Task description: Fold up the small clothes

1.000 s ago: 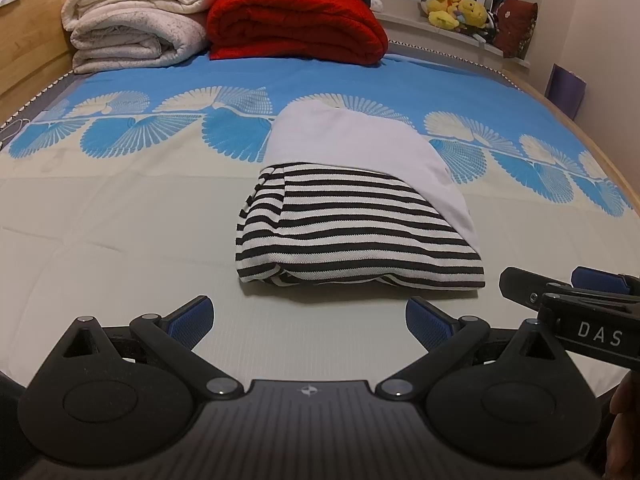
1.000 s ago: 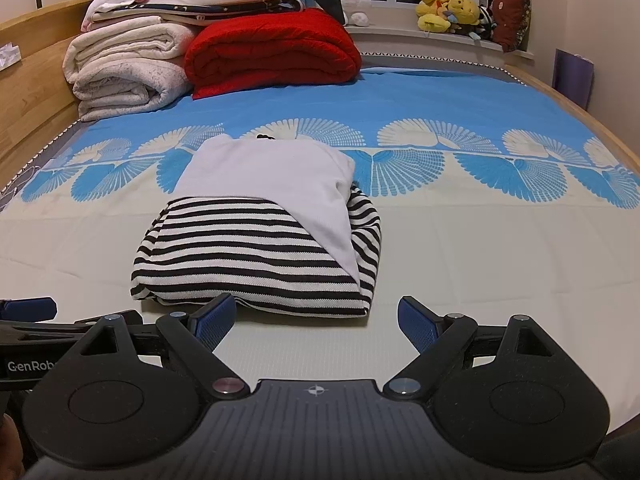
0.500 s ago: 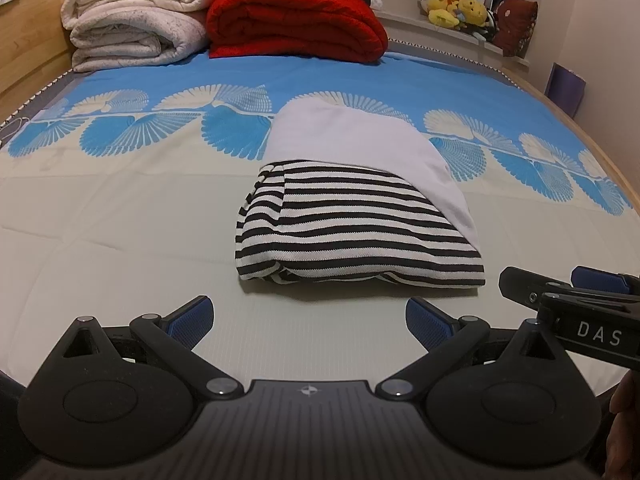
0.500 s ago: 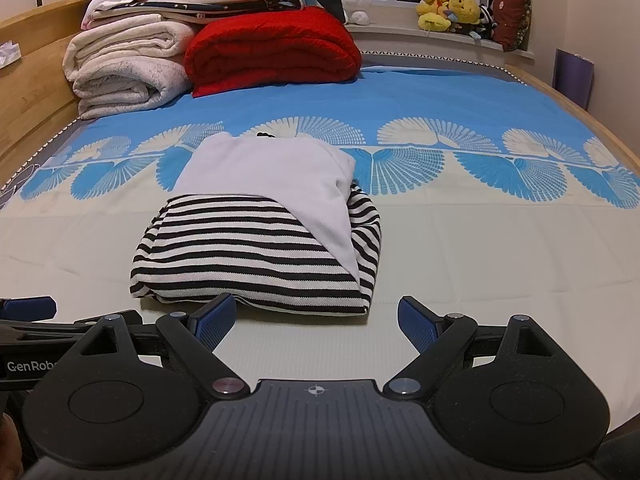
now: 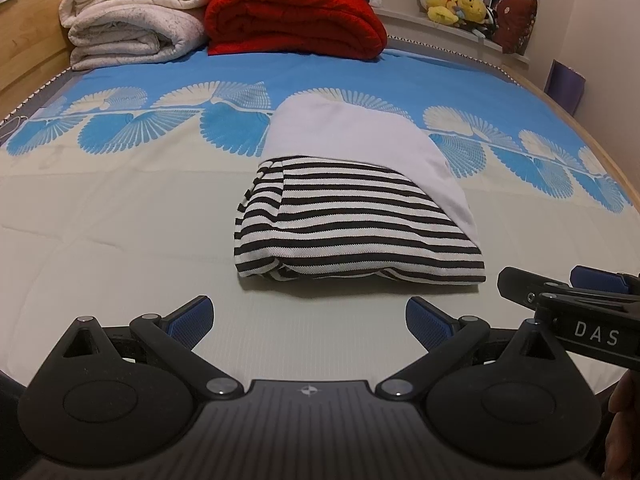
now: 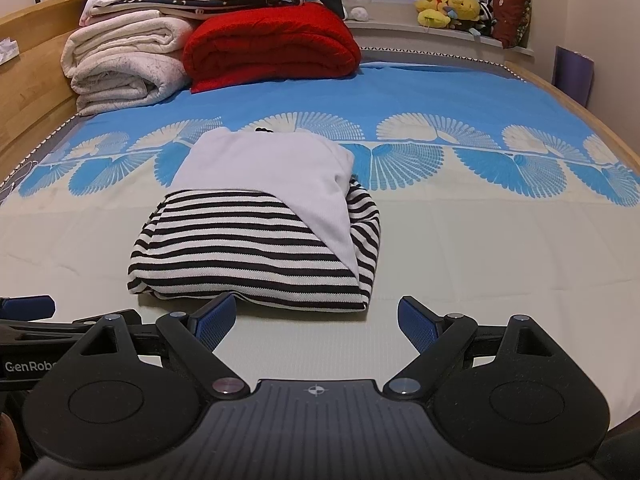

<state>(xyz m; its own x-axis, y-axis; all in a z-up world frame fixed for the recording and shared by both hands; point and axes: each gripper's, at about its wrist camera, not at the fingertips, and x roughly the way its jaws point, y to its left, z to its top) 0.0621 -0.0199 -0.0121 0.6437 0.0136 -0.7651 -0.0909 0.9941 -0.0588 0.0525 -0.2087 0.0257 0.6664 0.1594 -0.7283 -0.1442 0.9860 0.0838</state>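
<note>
A folded black-and-white striped garment (image 5: 352,228) with a white fabric layer (image 5: 348,132) over its far and right side lies on the bed. It also shows in the right wrist view (image 6: 248,256). My left gripper (image 5: 308,320) is open and empty, just short of the bundle's near edge. My right gripper (image 6: 316,320) is open and empty, close to the bundle's near right edge. The right gripper's fingers (image 5: 560,284) show at the right of the left wrist view. The left gripper's fingertip (image 6: 28,308) shows at the left of the right wrist view.
The bed sheet (image 5: 120,220) is cream near me and blue with fan patterns further off. Folded white blankets (image 6: 124,68) and a red blanket (image 6: 272,44) are stacked at the far end. Plush toys (image 6: 448,8) sit on a sill. A wooden frame (image 6: 24,80) runs along the left.
Both grippers have drawn back very slightly from the bundle and stay open. The garment has not moved.
</note>
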